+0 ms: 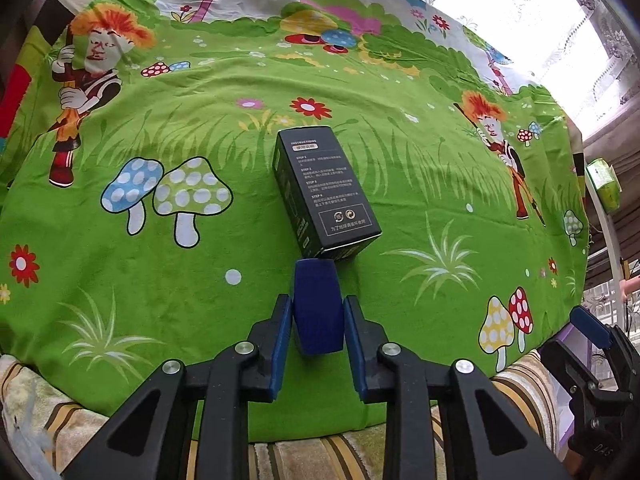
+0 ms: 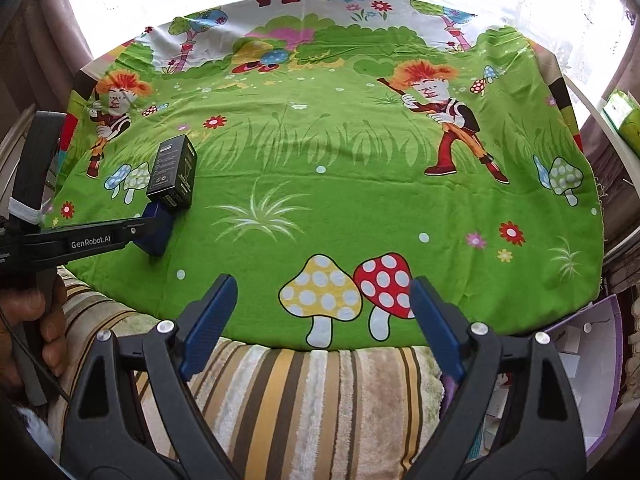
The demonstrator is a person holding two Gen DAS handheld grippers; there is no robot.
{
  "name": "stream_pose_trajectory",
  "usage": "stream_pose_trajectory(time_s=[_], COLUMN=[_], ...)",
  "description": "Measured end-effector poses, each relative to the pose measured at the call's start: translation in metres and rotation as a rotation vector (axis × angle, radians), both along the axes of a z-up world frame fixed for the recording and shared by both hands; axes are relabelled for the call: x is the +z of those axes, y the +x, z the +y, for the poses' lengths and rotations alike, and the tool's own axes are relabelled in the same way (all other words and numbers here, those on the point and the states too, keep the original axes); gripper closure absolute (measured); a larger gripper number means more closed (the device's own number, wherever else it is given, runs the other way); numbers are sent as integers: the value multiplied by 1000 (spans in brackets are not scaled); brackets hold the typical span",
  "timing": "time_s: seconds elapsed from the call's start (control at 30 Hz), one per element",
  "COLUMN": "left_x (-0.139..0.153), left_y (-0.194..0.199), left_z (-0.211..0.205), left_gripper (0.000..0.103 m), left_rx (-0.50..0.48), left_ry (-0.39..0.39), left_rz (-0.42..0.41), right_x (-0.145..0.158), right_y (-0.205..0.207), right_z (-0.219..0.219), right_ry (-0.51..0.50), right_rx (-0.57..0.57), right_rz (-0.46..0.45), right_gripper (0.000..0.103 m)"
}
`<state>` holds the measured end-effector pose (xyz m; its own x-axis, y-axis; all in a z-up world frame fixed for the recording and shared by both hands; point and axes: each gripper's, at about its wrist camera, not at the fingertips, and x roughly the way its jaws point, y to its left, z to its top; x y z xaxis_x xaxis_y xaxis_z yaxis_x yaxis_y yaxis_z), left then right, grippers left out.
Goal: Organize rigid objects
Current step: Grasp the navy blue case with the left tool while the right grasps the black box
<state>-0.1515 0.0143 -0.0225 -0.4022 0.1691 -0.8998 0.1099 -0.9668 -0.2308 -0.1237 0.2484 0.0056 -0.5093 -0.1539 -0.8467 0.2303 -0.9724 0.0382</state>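
Observation:
A black printed box [image 1: 320, 192] lies flat on the green cartoon cloth [image 1: 200, 240]. My left gripper [image 1: 318, 320] is shut on a dark blue box [image 1: 318, 304], held just in front of the black box's near end, close to or touching it. In the right wrist view the black box [image 2: 174, 172] and the blue box [image 2: 158, 228] in the left gripper [image 2: 154, 228] show at the far left. My right gripper [image 2: 320, 320] is open and empty over the cloth's near edge, above the yellow and red mushroom print.
A striped plush cover [image 2: 300, 392] lies under the cloth's near edge. A white and purple carton [image 2: 588, 364] with small boxes stands at the lower right. A green pack [image 2: 624, 120] sits on a shelf at the right. Lace-curtained windows lie behind.

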Motion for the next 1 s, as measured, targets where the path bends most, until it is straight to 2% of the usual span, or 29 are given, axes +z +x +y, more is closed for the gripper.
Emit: stream_pose_trajectory(time_s=[0.27, 0.47, 0.7, 0.8, 0.9, 1.0], left_x=[12, 20, 19, 19, 19, 19], left_y=[11, 15, 17, 18, 18, 20], left_z=[-31, -52, -64, -65, -65, -71], left_gripper=[76, 76, 76, 76, 76, 76], left_rx=[70, 134, 171, 174, 173, 198], left_ry=[-63, -117, -98, -100, -89, -68], left_rz=[62, 114, 130, 136, 136, 140], right_x=[-8, -18, -33, -36, -37, -40], right_y=[-30, -54, -74, -79, -85, -86], right_z=[-67, -105, -141, -148, -157, -160], right_ry=[-1, 10, 65, 45, 72, 58], right_rx=[102, 138, 179, 187, 185, 189], right_rz=[-16, -42, -50, -46, -25, -44], right_gripper=[14, 14, 14, 14, 14, 14])
